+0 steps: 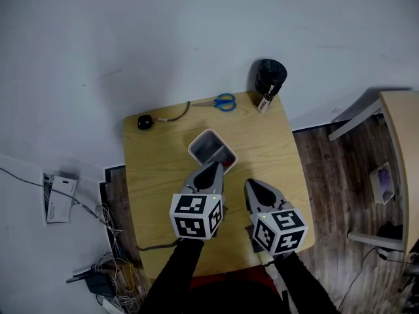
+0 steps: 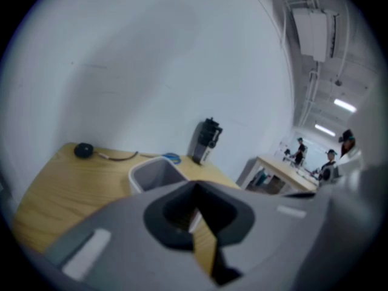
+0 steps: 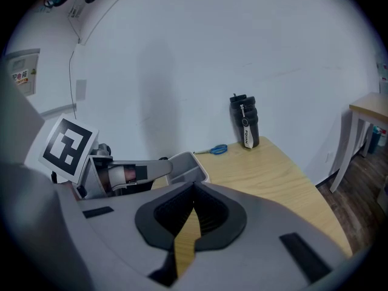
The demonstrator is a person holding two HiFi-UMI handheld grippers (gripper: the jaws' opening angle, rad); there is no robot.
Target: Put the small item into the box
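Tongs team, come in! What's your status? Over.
Left tongs shut, empty, at near rim of box. Right tongs shut, empty, alongside. Small black item at far left corner of table, not picked up. Nothing in the way.

White wall, dark wood floor

The left tool and the right tool are held side by side, near each other but apart. Both point forward, away from the person, and the left one reaches slightly further ahead. Each tool's jaws are pressed together at the tips, with nothing between them. Two black sleeves run back from the tools toward the lower edge of the head view.
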